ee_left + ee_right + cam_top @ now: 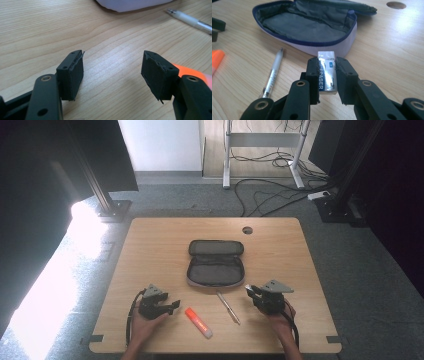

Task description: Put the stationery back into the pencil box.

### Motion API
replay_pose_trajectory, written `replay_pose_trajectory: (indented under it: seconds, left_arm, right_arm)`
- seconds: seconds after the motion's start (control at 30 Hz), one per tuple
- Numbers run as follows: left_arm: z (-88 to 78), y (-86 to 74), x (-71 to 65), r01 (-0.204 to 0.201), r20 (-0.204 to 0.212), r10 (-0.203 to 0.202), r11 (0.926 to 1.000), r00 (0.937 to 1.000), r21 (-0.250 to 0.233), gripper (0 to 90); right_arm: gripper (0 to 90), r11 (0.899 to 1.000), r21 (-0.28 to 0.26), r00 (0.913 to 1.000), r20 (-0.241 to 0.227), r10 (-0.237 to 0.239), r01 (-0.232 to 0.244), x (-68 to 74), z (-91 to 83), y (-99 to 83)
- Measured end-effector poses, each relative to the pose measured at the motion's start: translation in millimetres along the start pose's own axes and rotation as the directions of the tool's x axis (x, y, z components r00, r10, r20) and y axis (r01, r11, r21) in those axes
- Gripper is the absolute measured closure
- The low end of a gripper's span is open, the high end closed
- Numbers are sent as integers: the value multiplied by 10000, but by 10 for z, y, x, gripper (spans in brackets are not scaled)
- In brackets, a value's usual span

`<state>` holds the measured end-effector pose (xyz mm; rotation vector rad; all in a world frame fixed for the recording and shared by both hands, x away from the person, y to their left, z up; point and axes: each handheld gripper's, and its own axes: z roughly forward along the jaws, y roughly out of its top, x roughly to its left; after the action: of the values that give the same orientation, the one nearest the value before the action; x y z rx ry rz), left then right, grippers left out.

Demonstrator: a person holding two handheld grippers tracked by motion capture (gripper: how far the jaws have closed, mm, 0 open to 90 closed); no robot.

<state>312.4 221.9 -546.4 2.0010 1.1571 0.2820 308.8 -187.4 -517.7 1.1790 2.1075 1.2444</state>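
Observation:
An unzipped pencil case [215,263] [307,27] lies in the middle of the wooden table [150,240], its dark lining showing. My right gripper [251,291] [326,72] is shut on a white eraser [327,72] in a printed sleeve, held just off the table, near the case's front right corner. A silver pen [228,307] [273,73] [190,20] lies in front of the case. An orange highlighter [198,322] [190,72] rests near the front edge. My left gripper [172,307] [112,72] sits low over the table to the left of the highlighter, open, with bare wood between its pads.
A round cable hole [247,230] [396,4] is in the table's far side. Behind the table stand a desk frame [262,150] and loose cables [280,190] on the grey floor. Dark posts [100,185] flank the table at left and right.

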Motion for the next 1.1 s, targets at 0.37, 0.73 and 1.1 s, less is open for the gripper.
replay_pose_trajectory:
  seconds: [0.37, 0.73, 1.1]
  left_arm:
    - [-6, -3, 7, -40, -138, 40, 10000, 9999, 10, 349]
    - [-9, -4, 14, -35, -235, 35, 10000, 9997, 18, 349]
    - [-6, -4, 0, -105, -348, 107, 9999, 9993, 40, 349]
  right_arm:
    - [729, 9994, -333, 9999, -33, -97, 96, 23, -50, 95]
    - [729, 9982, -574, 9997, -129, -191, 183, 28, -67, 188]
    - [729, 9954, -884, 9987, -337, -393, 362, 99, -41, 358]
